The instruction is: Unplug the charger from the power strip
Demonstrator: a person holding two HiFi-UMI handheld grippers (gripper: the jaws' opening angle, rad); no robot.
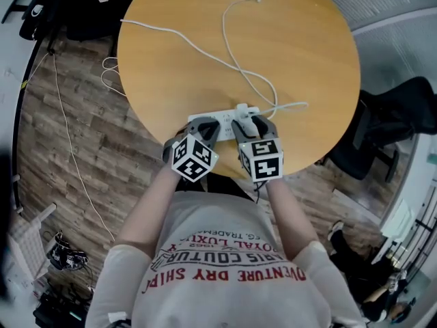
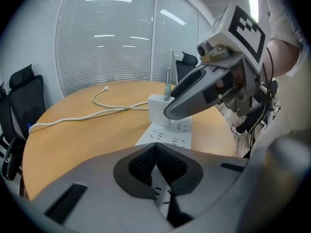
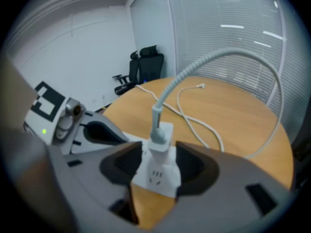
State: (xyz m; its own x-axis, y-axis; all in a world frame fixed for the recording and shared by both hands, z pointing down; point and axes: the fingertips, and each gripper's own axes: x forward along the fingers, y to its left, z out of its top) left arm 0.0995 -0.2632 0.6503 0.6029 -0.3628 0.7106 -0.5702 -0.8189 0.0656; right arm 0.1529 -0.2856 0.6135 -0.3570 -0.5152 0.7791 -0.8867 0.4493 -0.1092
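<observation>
A white power strip lies near the front edge of the round wooden table. A white charger stands plugged into it, and its pale cable loops across the table. My right gripper is open, one pad on each side of the charger, with narrow gaps. In the left gripper view the same charger shows beside a right finger. My left gripper is shut, its tips meeting just over the near end of the power strip. The two grippers sit side by side.
The strip's own white cord runs off the table's far left. A black office chair stands to the right, dark bags at the upper left. Thin cables trail over the wooden floor. A glass wall with blinds is behind the table.
</observation>
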